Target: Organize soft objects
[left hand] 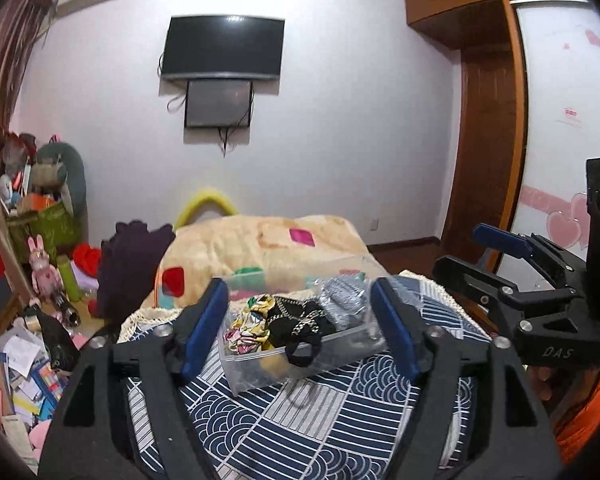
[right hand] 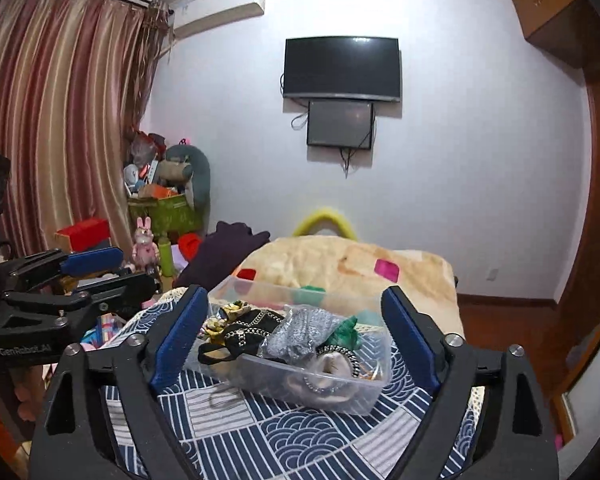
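- Seemingly, from the left wrist view, the sorting is well along: a clear plastic bin (left hand: pixel 300 344) sits on the blue patterned cover (left hand: pixel 300 432) of the bed, already holding a floral cloth (left hand: pixel 250 324), a black piece with chain trim (left hand: pixel 300 320) and a grey bagged item (left hand: pixel 342 300).
- Its own left hand-held gripper (left hand: pixel 298 320) stands wide apart and empty, hovering short of the bin, which shows between its blue pads.
- At the right edge of this view, the right hand-held gripper (left hand: pixel 496 248) is seen side-on, near the bin's right side and clear of it.
- Turning to the right wrist view, the right hand-held gripper (right hand: pixel 294 340) is likewise spread wide with nothing in it; the bin (right hand: pixel 340 392) lies ahead between its fingers, untouched.
- Added here are a green cloth (right hand: pixel 346 332) and a pale chain-edged piece (right hand: pixel 332 364) inside the bin.
- At left, the left hand-held gripper (right hand: pixel 100 268) hangs beside the bin.
- Judging by this, no loose soft thing lies near; the next move calls for finding another item or tucking down the black strap (right hand: pixel 216 354) overhanging the rim.
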### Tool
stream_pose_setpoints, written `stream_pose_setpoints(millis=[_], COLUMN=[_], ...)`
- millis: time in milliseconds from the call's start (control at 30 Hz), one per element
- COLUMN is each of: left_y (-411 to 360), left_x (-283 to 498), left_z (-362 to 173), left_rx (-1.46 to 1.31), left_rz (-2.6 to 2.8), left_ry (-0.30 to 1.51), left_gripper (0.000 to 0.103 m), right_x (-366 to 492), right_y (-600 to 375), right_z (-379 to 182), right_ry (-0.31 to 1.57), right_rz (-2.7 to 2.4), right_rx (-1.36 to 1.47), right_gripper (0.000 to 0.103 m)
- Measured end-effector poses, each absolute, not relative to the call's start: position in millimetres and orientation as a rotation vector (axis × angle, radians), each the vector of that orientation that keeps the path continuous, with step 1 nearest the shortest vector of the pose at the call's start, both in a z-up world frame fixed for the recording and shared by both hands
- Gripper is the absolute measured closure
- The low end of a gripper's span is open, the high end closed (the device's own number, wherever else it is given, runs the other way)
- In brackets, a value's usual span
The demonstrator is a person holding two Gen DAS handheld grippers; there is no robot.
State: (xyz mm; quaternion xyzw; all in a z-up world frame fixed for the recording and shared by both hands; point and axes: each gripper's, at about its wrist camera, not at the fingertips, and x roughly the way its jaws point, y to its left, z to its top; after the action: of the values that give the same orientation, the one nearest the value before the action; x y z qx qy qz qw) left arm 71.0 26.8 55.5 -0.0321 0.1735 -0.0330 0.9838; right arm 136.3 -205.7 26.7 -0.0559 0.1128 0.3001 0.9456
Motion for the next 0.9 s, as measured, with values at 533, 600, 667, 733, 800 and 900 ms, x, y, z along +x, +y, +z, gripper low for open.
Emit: stream_pose_setpoints(millis=[533, 600, 667, 733, 800, 900], left_y=[13, 12, 10, 10, 11, 11], left_x=[19, 18, 18, 19, 17, 18], left_z=[47, 46, 45, 45, 44, 43], left_rx=[-0.084, -0.08, -0.078, -0.079, -0.08, -0.08], left_rz=[-0.055, -0.052, -0.05, -0.051, -0.051, -0.048], left_ry=[0.267, 0.265, 0.263, 0.261, 0.259, 0.263], left_gripper=[0.005, 0.005, 0.005, 0.005, 0.005, 0.005], right_x=[104, 104, 103, 103, 104, 106], right_y=[-221, -222, -223, -223, -222, -223], right_z=[9, 7, 4, 2, 0, -1], right_ry=[0.23, 0.232, 0.237, 0.242, 0.248, 0.253], right_rz=[0.625, 0.627, 0.628, 0.627, 0.63, 0.631], right_rx=[-0.045, -0.039, -0.036, -0.036, -0.039, -0.036], right_gripper=[0.0, 0.0, 0.0, 0.0, 0.0, 0.0])
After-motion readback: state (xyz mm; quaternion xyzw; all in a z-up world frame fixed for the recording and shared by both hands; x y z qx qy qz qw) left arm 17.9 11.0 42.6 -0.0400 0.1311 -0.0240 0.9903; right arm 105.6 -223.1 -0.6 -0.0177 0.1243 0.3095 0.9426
